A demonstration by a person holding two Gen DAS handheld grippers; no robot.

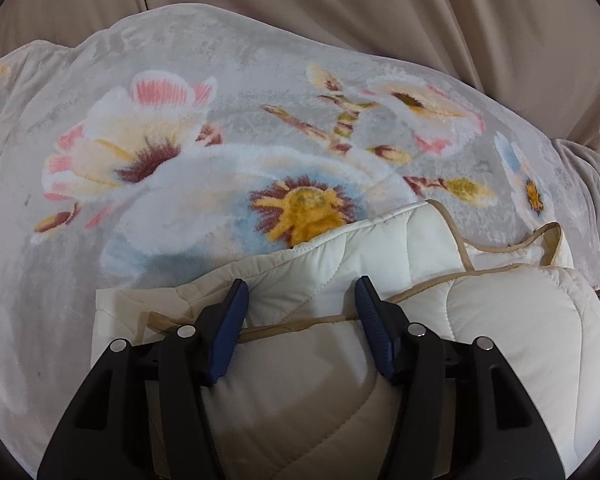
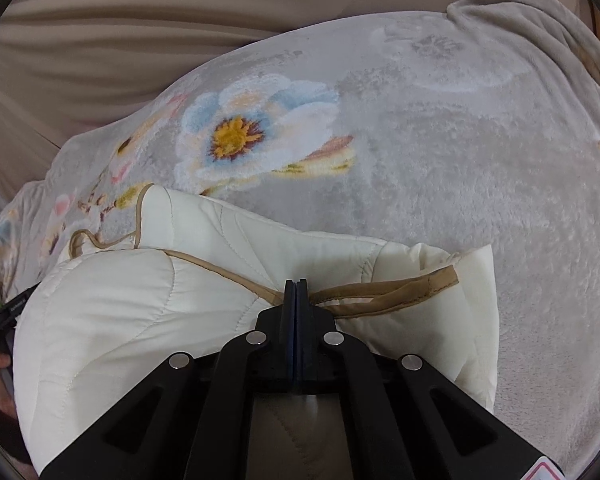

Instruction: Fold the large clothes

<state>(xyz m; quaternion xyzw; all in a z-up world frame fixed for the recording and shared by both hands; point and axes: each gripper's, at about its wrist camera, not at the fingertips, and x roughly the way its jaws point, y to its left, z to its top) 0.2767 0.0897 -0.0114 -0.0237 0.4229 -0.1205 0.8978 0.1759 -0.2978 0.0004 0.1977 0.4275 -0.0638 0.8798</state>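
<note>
Cream quilted jacket (image 2: 148, 304) pinched by right gripper (image 2: 296, 286).

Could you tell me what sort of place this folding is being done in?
Probably a bedroom at home: the cream quilted garment lies on a plush floral blanket spread over what looks like a bed, with beige draped fabric, perhaps curtains, behind it.

The folded cream quilted jacket (image 1: 380, 360) lies on the near part of the grey floral plush blanket (image 1: 220, 80), which spreads over the beige fabric-covered bed (image 1: 380, 0) extending behind it.
</note>
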